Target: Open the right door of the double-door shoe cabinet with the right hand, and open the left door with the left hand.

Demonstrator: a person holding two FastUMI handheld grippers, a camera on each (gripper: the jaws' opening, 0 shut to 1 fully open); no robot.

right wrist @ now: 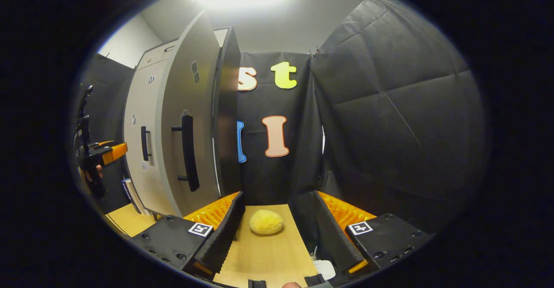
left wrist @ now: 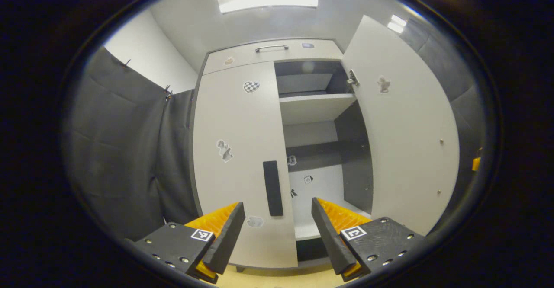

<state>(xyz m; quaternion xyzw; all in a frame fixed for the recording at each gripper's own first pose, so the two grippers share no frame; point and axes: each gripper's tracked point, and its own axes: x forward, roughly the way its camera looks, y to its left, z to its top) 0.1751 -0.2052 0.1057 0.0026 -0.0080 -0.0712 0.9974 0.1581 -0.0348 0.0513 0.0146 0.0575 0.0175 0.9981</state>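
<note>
In the left gripper view, the shoe cabinet (left wrist: 277,149) is faced head-on. Its right door (left wrist: 407,123) is swung wide at 3 o'clock, shelves exposed; that half is judged done. The left door (left wrist: 238,162) is seen closed, its dark handle (left wrist: 272,187) just above the released, empty fingers of the left gripper (left wrist: 278,232), not yet touched.

In the right gripper view, the opened right door is seen edge-on at 9 o'clock. The right gripper (right wrist: 277,232) is spread, holding nothing, above a yellow sponge (right wrist: 265,222) on the floor (right wrist: 268,257). The left door remains to be pulled.
</note>
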